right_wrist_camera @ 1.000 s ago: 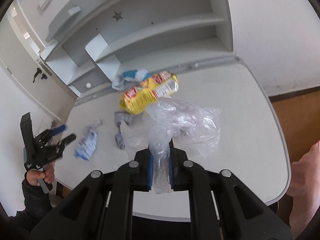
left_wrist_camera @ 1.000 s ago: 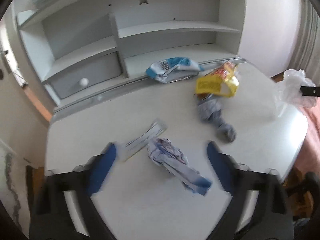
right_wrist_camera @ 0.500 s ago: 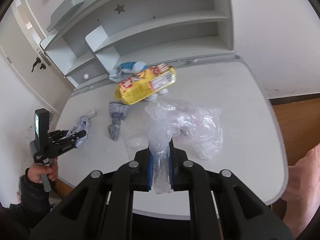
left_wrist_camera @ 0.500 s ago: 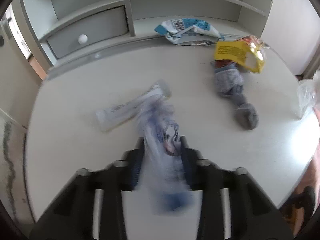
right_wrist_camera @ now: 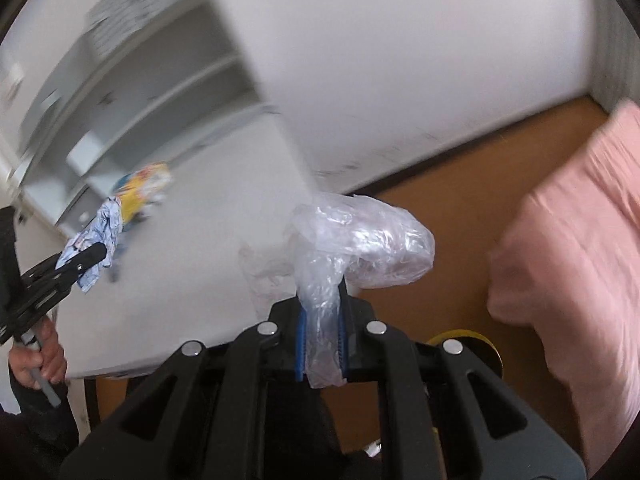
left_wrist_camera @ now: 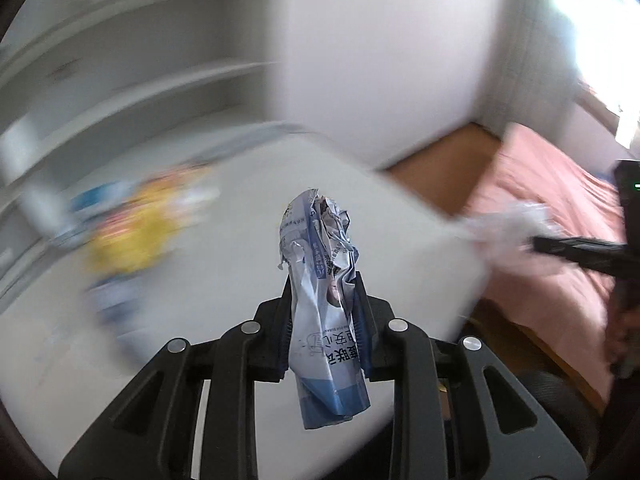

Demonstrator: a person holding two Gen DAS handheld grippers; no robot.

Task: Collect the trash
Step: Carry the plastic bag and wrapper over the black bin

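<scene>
Left wrist view is showing the left claw (left_wrist_camera: 322,316) clamping a crumpled blue-and-white wrapper (left_wrist_camera: 322,280) between its jaws, the wrapper standing up past the fingertips and hanging down behind them, lifted clear of the white desk (left_wrist_camera: 240,248); ahead and to the left of the claw, a yellow packet (left_wrist_camera: 128,236) is lying on the desk, too blurred to read; beyond it grey shelves (left_wrist_camera: 132,60) are rising against a white wall (left_wrist_camera: 380,60); to the right of the claw, a strip of brown floor (left_wrist_camera: 440,176) and a pink bed (left_wrist_camera: 552,208) are showing past the desk's edge; at the far right the right claw (left_wrist_camera: 536,244) is reaching in with a clear plastic bag (left_wrist_camera: 504,224).

Right wrist view is showing the right claw (right_wrist_camera: 322,344) pinching the neck of the clear plastic bag (right_wrist_camera: 360,240), which is bulging above and to the right of the fingertips, over the desk's corner (right_wrist_camera: 192,280); far to the left, the left claw (right_wrist_camera: 96,256) is holding the wrapper (right_wrist_camera: 100,232) above the desk, a hand (right_wrist_camera: 38,354) gripping its handle; the yellow packet (right_wrist_camera: 144,188) is lying beyond it, near the shelves (right_wrist_camera: 140,92); the floor (right_wrist_camera: 460,184) and pink bed (right_wrist_camera: 580,260) are lying to the right.
</scene>
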